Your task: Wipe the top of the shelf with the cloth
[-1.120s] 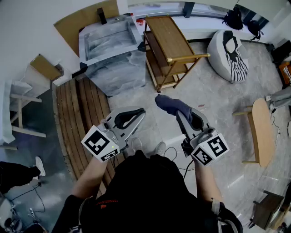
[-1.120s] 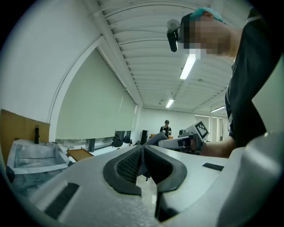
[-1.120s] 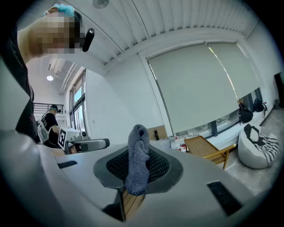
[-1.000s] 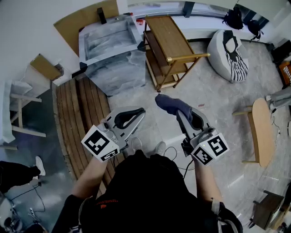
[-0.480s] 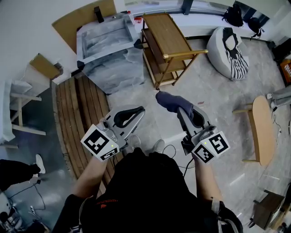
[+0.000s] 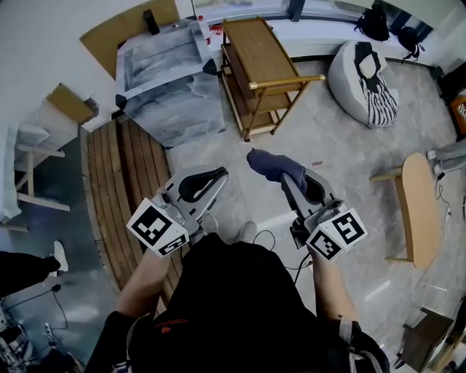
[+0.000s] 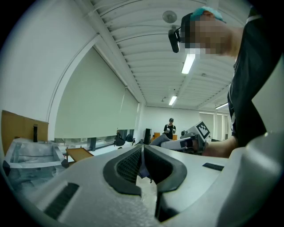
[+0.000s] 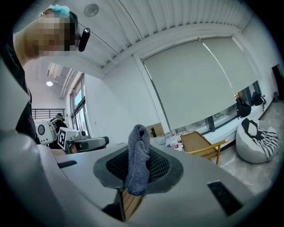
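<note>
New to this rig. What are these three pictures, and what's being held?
No robot: a person holds a two-jaw gripper in each hand. The head view looks down from their head; the other two views look along each gripper's own jaws. The right gripper is shut on a grey-blue cloth. The left gripper is shut, holding nothing. The wooden shelf stands ahead, not yet touched.

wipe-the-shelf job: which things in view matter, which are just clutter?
In the job:
cloth, gripped in the right claw
wooden shelf, not yet reached

Lying about:
beanbag
marbled box
round side table
backpacks
</note>
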A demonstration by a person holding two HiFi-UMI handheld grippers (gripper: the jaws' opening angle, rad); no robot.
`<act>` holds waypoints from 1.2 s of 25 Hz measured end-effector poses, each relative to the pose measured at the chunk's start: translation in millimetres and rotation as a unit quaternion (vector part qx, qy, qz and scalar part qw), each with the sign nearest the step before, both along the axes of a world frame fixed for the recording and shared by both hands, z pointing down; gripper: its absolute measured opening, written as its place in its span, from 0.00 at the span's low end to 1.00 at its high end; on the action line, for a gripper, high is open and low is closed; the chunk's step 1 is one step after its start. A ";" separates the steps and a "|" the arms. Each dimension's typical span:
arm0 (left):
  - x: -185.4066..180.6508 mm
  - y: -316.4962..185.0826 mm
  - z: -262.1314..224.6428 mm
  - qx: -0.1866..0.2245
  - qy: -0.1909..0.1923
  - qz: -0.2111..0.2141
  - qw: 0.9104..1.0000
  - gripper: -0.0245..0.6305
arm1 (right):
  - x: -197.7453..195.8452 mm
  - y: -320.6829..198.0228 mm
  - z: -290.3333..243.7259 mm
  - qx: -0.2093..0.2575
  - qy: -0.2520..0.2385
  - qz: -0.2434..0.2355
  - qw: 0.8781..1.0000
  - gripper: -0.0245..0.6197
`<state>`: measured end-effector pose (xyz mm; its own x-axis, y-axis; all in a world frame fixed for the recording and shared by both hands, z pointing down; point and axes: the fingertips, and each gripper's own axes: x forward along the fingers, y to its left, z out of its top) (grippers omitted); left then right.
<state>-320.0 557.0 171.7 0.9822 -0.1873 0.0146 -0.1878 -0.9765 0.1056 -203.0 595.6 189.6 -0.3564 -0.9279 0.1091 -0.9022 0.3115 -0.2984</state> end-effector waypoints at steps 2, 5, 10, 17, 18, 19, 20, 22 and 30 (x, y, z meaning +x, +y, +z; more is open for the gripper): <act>9.1 5.1 1.9 0.000 -0.002 -0.003 1.000 0.09 | 9.4 6.5 4.5 -0.004 0.001 -0.003 1.000 0.15; 19.7 11.0 5.4 -0.003 -0.008 -0.007 1.000 0.09 | 20.4 14.4 8.0 -0.007 -0.002 -0.005 1.000 0.15; 32.3 15.1 6.0 -0.002 -0.011 -0.013 1.000 0.09 | 32.9 18.4 13.8 -0.013 -0.011 -0.014 1.000 0.15; 37.1 1.4 12.0 -0.006 -0.010 -0.024 1.000 0.09 | 38.7 3.7 14.1 -0.009 -0.008 -0.024 1.000 0.15; 38.6 -2.0 13.3 -0.006 -0.009 -0.025 1.000 0.09 | 40.2 0.3 15.0 -0.010 -0.007 -0.025 1.000 0.15; 40.1 -5.7 14.6 -0.007 -0.008 -0.026 1.000 0.09 | 41.8 -3.3 16.5 -0.010 -0.006 -0.026 1.000 0.15; 41.3 -9.1 16.2 -0.007 -0.007 -0.026 1.000 0.09 | 43.4 -6.7 18.4 -0.011 -0.006 -0.026 1.000 0.15; 43.7 -14.9 20.8 -0.008 -0.005 -0.028 1.000 0.09 | 46.6 -12.2 23.1 -0.013 -0.005 -0.027 1.000 0.15; 65.0 -63.1 42.7 -0.018 0.001 -0.035 0.999 0.09 | 66.8 -56.4 46.4 -0.028 -0.004 -0.034 0.999 0.15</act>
<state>-255.0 493.9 214.4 0.9667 -0.2550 0.0212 -0.2554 -0.9565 0.1413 -136.2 539.2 236.0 -0.4188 -0.8943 0.1577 -0.8774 0.3537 -0.3242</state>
